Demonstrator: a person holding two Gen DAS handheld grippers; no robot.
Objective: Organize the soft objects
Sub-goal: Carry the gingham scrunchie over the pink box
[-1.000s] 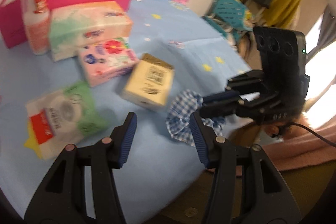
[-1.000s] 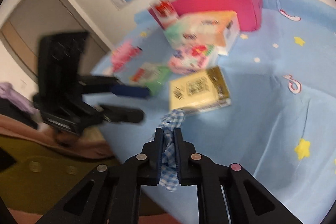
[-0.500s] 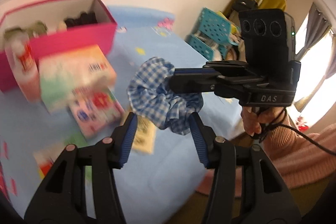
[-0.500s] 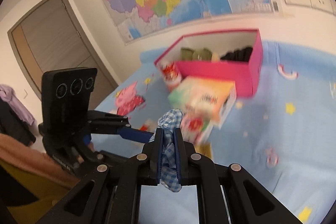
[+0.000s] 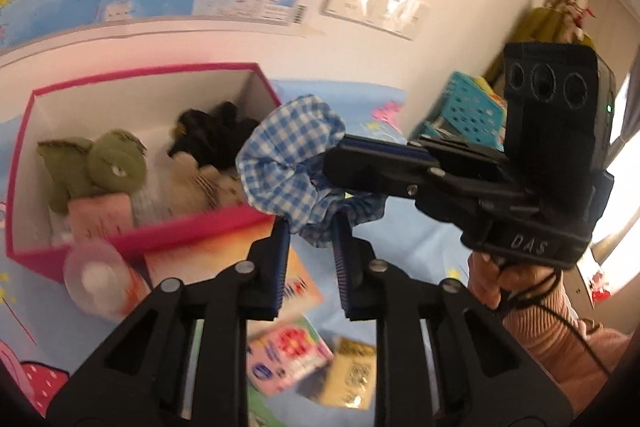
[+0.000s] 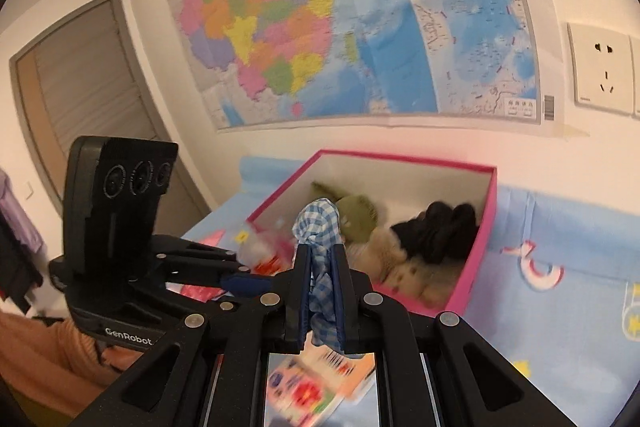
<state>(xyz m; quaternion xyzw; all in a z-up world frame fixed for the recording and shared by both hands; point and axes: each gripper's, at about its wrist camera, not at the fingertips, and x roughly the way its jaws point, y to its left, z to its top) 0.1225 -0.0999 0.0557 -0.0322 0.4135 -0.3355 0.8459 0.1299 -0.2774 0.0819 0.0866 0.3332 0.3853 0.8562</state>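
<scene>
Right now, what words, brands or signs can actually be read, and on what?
"DAS": right gripper body, left wrist view.
"GenRobot": left gripper body, right wrist view.
Wall map labels and legend: too small to read.
Tissue packs print and QR code: blurred.

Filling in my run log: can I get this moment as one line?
left gripper: shut on scrunchie | right gripper: shut on scrunchie | position: in front of pink box

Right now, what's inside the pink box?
Inside the pink box: a green plush toy, a black soft item, beige plush pieces and a pink pack. The blue checked scrunchie hides the right corner; anything beneath the pile is unseen.
</scene>
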